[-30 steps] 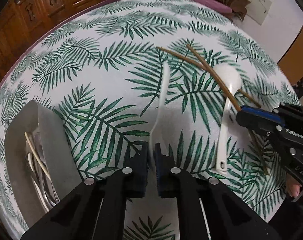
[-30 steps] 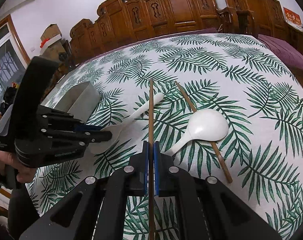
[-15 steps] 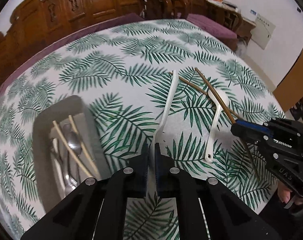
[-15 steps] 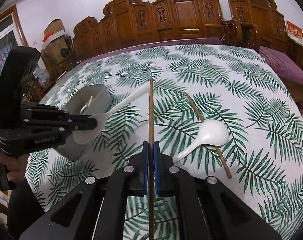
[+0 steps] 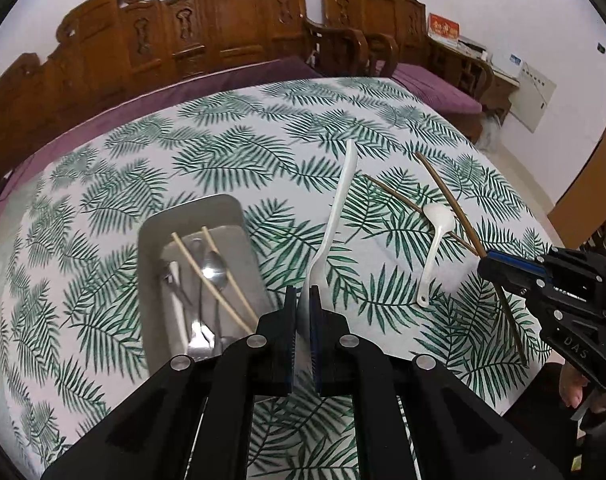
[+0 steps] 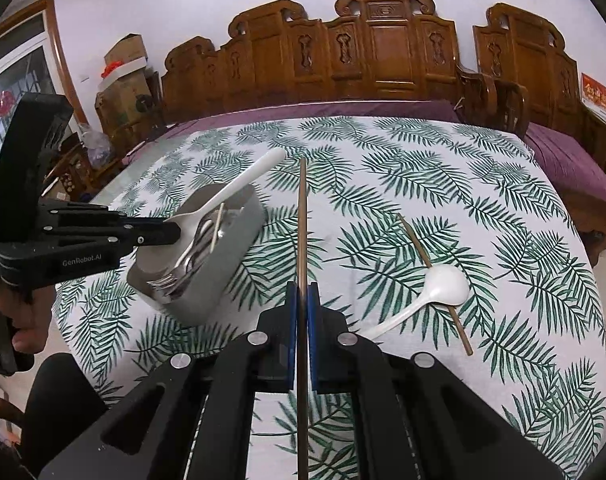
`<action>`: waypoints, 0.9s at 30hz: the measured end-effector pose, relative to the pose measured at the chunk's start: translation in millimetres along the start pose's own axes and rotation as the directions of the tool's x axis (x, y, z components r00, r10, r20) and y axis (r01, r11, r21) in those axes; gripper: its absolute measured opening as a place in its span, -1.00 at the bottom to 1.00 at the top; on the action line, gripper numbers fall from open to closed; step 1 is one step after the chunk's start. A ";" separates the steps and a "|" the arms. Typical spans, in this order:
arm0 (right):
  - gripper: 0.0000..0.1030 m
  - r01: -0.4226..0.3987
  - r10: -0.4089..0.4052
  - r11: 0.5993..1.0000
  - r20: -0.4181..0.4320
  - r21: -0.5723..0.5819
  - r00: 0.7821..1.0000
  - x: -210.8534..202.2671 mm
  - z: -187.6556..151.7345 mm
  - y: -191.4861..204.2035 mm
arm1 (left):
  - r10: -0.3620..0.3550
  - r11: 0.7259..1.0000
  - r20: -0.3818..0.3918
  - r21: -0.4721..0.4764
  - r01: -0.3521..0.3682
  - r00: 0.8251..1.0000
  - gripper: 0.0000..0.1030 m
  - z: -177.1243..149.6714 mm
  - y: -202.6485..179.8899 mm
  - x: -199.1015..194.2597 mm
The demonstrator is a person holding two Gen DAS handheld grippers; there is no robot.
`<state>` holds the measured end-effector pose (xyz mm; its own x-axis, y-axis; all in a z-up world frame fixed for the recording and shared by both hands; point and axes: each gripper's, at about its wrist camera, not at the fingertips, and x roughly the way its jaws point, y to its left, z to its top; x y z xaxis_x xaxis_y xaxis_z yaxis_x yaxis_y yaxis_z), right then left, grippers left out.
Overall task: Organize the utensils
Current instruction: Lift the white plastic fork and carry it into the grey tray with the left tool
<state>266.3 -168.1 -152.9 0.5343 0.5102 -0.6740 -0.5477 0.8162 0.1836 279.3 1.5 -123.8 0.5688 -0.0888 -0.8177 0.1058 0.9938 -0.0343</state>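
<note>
My left gripper (image 5: 301,294) is shut on the bowl end of a long white spoon (image 5: 335,216) and holds it in the air beside a grey metal tray (image 5: 151,236). In the right wrist view that spoon (image 6: 239,188) hangs over the tray (image 6: 223,276). The tray holds pale chopsticks (image 5: 211,276) and metal spoons (image 5: 215,268). My right gripper (image 6: 302,292) is shut on a brown chopstick (image 6: 302,220), held above the table. A second white spoon (image 6: 435,292) lies on the cloth across another brown chopstick (image 6: 419,248).
The round table has a leaf-print cloth (image 5: 231,152). Carved wooden chairs (image 6: 383,52) and a purple cushioned bench (image 6: 571,160) stand behind it. The table's near edge is close below both grippers.
Both grippers have risen well above the table, each with its utensil. The left one has carried the white spoon toward the tray, and the tray's inside has come into view.
</note>
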 end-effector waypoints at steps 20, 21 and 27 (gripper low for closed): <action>-0.88 -0.010 0.007 0.998 -0.046 -0.069 0.999 26.3 -0.2 45.3 | 0.066 0.975 0.001 -0.215 -0.065 0.998 -0.91 -39.1 93.9 30.0; -0.88 -0.012 0.009 0.997 -0.048 -0.073 0.999 29.0 -0.3 47.3 | 0.068 0.974 0.003 -0.216 -0.066 0.998 -0.91 -40.2 96.0 31.2; -0.88 -0.024 0.019 0.996 -0.063 -0.084 0.998 42.9 -0.7 57.7 | 0.079 0.974 -0.003 -0.214 -0.078 0.997 -0.91 -46.1 101.8 40.1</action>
<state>257.2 -99.3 -171.8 0.4821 0.5074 -0.7142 -0.6129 0.7778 0.1389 275.2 102.1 -186.6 0.5728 -0.0098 -0.8196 -0.1156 0.9890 -0.0927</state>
